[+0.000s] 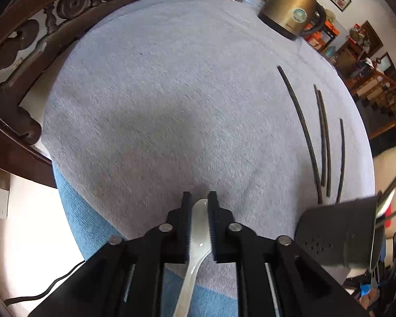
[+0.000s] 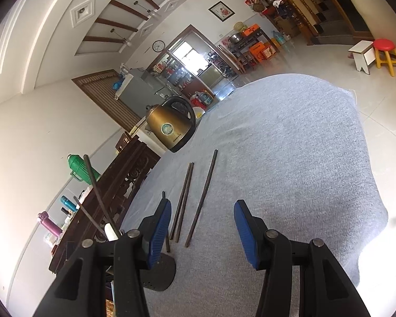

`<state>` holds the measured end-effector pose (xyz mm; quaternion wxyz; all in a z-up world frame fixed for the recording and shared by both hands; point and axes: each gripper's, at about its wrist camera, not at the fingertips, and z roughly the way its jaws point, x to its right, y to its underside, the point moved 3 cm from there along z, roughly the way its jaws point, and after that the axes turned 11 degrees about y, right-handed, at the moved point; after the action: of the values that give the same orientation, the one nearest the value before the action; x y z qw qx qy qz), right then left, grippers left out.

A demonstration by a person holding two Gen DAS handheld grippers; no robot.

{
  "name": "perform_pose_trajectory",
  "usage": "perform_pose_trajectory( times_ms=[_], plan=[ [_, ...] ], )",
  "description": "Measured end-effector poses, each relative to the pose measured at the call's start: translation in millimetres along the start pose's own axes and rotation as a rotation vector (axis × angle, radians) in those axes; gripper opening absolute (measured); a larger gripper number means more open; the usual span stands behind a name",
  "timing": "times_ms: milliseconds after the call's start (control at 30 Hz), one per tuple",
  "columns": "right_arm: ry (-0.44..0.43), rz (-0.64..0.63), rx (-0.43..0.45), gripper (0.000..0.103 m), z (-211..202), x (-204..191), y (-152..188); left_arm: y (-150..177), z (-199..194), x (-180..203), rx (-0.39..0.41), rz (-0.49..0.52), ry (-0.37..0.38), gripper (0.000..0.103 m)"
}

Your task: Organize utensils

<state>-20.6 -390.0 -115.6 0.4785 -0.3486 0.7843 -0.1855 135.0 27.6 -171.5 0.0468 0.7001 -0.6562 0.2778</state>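
Currently my left tongs [image 1: 200,211] are pinching a metal spoon [image 1: 198,227], bowl end between the black fingers, handle trailing back under the rig. Right tongs [image 2: 202,227] are spread, blue pads [image 2: 159,227] apart, nothing between them, hovering over the grey cloth surface [image 2: 290,158]. Black perforated holder [image 1: 338,237] sits just right of the spoon, near the surface edge; it already carries a couple of dark sticks [image 2: 92,182] and something white. I judge the step is dropping the spoon into that holder: swing right, tilt handle-down, centre over the mouth, release only once it's inside. Four loose chopsticks [image 1: 301,132] lie beyond the holder; next up for the right tongs, I'd guess. Hard to tell: holder mouth cut off in the left view and blocked by the tong finger in the right view; spoon handle tip out of frame; white item unidentifiable. Kettle [image 2: 169,126] well clear.
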Motion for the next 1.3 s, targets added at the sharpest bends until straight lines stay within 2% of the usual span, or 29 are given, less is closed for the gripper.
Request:
perform_pose_trajectory(
  times_ms=[33,133,167,200,267,400,467,567,600,633,800,867,1000,1067,1167,1300],
  plan=[
    [0.0,0.0,-0.001,0.053,-0.5,0.3,1.6,1.8,-1.0,0.7,0.001,0.003,0.007,0.019],
    [-0.004,0.006,-0.012,0.053,1.4,1.8,2.9,3.8,-4.5,0.8,-0.021,-0.013,0.042,0.038],
    [-0.005,0.006,-0.013,0.053,1.8,2.1,3.0,4.3,-4.6,3.0,-0.027,-0.012,0.04,0.047],
    [-0.005,0.004,-0.013,0.053,2.0,2.3,2.8,5.5,-4.0,9.2,-0.03,-0.002,0.022,0.051],
    [-0.003,0.001,-0.009,0.053,1.7,2.9,2.5,10.2,-5.2,12.7,-0.035,0.05,-0.038,0.051],
    [-0.001,0.006,-0.017,0.053,6.1,5.9,3.3,24.3,-0.6,19.3,-0.052,0.129,-0.082,0.05],
    [0.006,0.008,-0.025,0.053,9.5,7.0,4.6,28.4,1.3,25.1,-0.044,0.198,-0.132,0.05],
    [0.013,0.009,-0.031,0.053,11.6,7.2,5.2,32.9,5.3,36.8,-0.034,0.27,-0.186,0.042],
    [0.016,0.007,-0.027,0.053,11.3,6.7,5.0,33.4,4.1,37.3,-0.025,0.285,-0.194,0.033],
    [0.017,0.006,-0.025,0.053,11.0,6.1,4.8,34.3,3.5,41.7,-0.019,0.296,-0.195,0.03],
    [0.02,-0.008,-0.025,0.053,10.5,0.1,4.8,34.0,-5.8,37.8,0.005,0.279,-0.129,0.03],
    [0.023,-0.019,-0.027,0.053,10.4,-3.7,6.1,22.2,-12.0,28.0,0.021,0.266,-0.088,0.03],
    [0.026,-0.038,-0.031,0.053,11.2,-11.9,8.7,16.7,-35.8,31.4,0.088,0.246,0.0,0.03],
    [0.028,-0.047,-0.03,0.053,11.8,-15.5,9.2,14.8,-51.6,36.5,0.146,0.239,0.058,0.03],
    [0.032,-0.06,-0.031,0.053,12.8,-20.8,9.2,9.8,-88.0,53.4,0.28,0.247,0.166,0.03],
    [0.038,-0.073,-0.035,0.053,13.9,-26.3,12.1,11.5,-130.1,94.6,0.489,0.297,0.313,0.03]
  ],
)
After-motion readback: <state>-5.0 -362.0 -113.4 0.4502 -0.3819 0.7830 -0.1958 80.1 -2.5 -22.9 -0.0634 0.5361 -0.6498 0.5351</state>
